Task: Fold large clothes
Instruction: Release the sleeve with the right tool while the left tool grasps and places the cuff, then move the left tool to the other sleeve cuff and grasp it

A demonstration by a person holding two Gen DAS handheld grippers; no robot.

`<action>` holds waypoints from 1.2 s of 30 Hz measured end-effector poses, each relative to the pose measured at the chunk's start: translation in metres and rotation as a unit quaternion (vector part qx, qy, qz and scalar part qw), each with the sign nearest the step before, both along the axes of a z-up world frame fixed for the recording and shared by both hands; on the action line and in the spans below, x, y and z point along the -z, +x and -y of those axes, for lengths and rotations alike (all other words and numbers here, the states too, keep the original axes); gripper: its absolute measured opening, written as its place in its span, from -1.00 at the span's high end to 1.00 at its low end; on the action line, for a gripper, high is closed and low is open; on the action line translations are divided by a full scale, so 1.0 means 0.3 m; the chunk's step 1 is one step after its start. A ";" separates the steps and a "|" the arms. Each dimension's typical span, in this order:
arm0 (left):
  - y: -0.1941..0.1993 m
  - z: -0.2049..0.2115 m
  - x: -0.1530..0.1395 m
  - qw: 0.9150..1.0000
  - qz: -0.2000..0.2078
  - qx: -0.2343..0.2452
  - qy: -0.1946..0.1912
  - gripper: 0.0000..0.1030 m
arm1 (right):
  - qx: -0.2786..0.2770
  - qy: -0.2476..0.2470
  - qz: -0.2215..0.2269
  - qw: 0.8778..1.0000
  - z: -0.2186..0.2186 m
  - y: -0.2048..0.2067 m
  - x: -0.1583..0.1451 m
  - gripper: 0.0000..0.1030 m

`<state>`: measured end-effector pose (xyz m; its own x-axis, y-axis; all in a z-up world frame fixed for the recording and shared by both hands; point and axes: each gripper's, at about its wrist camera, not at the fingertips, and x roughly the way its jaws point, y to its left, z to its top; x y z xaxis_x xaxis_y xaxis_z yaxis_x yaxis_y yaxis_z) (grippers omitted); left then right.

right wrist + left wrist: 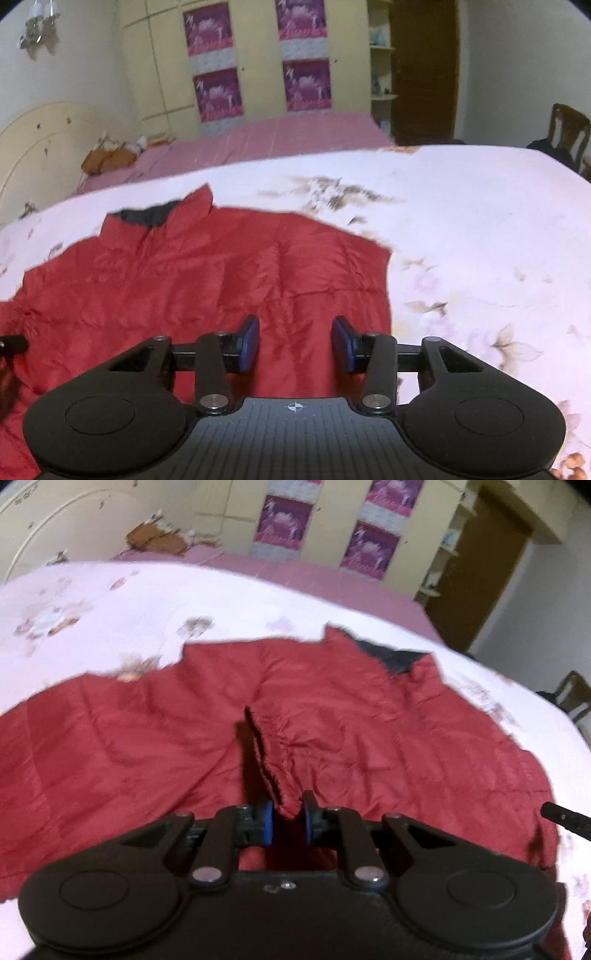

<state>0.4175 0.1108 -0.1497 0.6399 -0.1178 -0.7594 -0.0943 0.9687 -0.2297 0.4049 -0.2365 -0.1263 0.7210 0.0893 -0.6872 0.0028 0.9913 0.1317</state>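
The left tool (pixel 287 814) is clamped on the elastic sleeve cuff (pixel 266 760) of the red jacket (pixel 147 738), lifting it off the jacket's body. The right tool (pixel 295 343) hovers above the jacket's edge, its pads well apart and gripping nothing. The jacket lies spread on the floral bedspread (pixel 480 229), dark collar lining (pixel 147 216) farthest away. Beyond stand a pink bed (pixel 295 136) and a cream wardrobe (pixel 258 48).
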 end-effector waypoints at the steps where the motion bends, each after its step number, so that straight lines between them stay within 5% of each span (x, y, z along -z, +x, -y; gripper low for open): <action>1: 0.001 -0.004 0.015 1.000 -0.003 -0.001 0.002 0.71 | 0.002 -0.014 -0.010 1.000 -0.008 0.013 0.025 0.14; 4: 0.005 -0.003 0.038 1.000 -0.005 0.004 0.008 0.70 | 0.007 -0.042 -0.045 0.998 0.010 0.040 0.106 0.13; 8: 0.003 0.000 0.025 1.000 -0.011 -0.001 0.015 0.58 | 0.001 -0.053 -0.047 0.997 0.014 0.038 0.093 0.13; 12: -0.022 0.005 -0.017 0.999 0.000 -0.014 0.032 -0.13 | 0.001 -0.037 -0.010 0.999 0.012 0.043 0.033 0.13; 14: -0.042 0.007 -0.052 0.998 0.028 -0.024 0.042 -0.21 | 0.004 -0.042 -0.007 0.999 0.015 0.079 0.026 0.13; 19: -0.052 0.030 -0.123 0.996 0.074 -0.008 0.044 -0.22 | 0.025 -0.034 0.002 0.999 0.054 0.173 0.004 0.13; 29: 0.052 0.081 0.050 0.997 0.012 0.015 0.076 -0.30 | 0.028 -0.060 -0.024 0.998 0.081 0.321 0.123 0.13; 36: 0.051 0.063 0.039 0.998 -0.004 0.011 0.066 -0.28 | 0.036 -0.048 -0.034 0.998 0.083 0.306 0.094 0.13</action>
<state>0.4327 0.0918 -0.1614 0.6314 -0.0295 -0.7749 -0.0748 0.9923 -0.0987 0.4968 -0.2615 -0.1546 0.6752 -0.0300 -0.7370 0.0798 0.9963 0.0325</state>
